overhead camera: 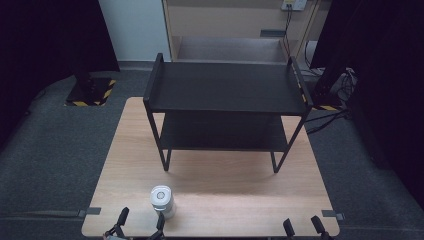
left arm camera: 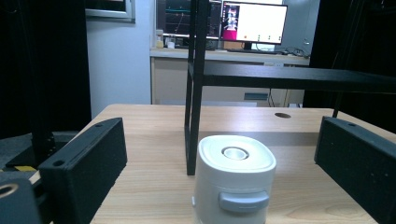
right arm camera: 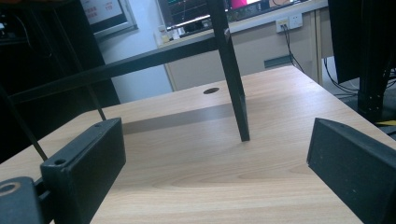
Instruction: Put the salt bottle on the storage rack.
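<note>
Lining up left tool (overhead camera: 140, 219), jaws spread wide around white jar (overhead camera: 163, 201) at bench (overhead camera: 225, 200) near edge, no contact. Right tool (overhead camera: 303, 226) idling open. Next, I judge: closing on jar.

A light wooden table (overhead camera: 215, 175) carries a black two-tier metal shelf rack (overhead camera: 225, 90) standing toward its far edge, and a small white rounded plastic container (overhead camera: 162, 201) standing upright near its near edge, left of the middle.
</note>
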The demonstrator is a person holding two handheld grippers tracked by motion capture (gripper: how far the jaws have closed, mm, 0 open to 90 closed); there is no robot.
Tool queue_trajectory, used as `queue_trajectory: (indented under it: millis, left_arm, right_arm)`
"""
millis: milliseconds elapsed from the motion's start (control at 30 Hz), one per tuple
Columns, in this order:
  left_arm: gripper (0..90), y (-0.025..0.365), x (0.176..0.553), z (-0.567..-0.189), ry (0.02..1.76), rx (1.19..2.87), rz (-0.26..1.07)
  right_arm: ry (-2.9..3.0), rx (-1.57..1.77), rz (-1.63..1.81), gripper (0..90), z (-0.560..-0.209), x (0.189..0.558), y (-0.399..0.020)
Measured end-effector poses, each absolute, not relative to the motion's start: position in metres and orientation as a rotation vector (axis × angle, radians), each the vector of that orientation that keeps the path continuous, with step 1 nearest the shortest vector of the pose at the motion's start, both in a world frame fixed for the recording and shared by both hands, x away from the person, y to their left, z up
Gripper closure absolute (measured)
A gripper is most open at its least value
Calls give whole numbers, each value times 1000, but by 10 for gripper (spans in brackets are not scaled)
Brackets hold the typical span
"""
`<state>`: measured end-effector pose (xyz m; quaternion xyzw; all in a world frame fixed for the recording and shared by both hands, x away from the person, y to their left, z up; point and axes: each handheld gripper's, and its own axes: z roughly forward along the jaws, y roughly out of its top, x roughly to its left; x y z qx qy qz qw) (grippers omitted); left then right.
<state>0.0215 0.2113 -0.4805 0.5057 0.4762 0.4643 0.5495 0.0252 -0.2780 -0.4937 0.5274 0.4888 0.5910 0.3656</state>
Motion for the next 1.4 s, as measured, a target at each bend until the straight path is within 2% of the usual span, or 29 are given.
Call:
queue_trajectory:
  millis: [533,1100,1400]
  left_arm:
    - [9,201,30,-489,1127,1224,1099]
    - [10,189,62,-500,1165,1270,1081]
    - [45,184,80,-507,1195,1301,1092]
  right_arm:
    - [1254,1394,1514,45,-496,23,-279]
    - [1269,1437,1503,46,-503,28,-281]
    - [1272,1468,1491,48,-507,32,-283]
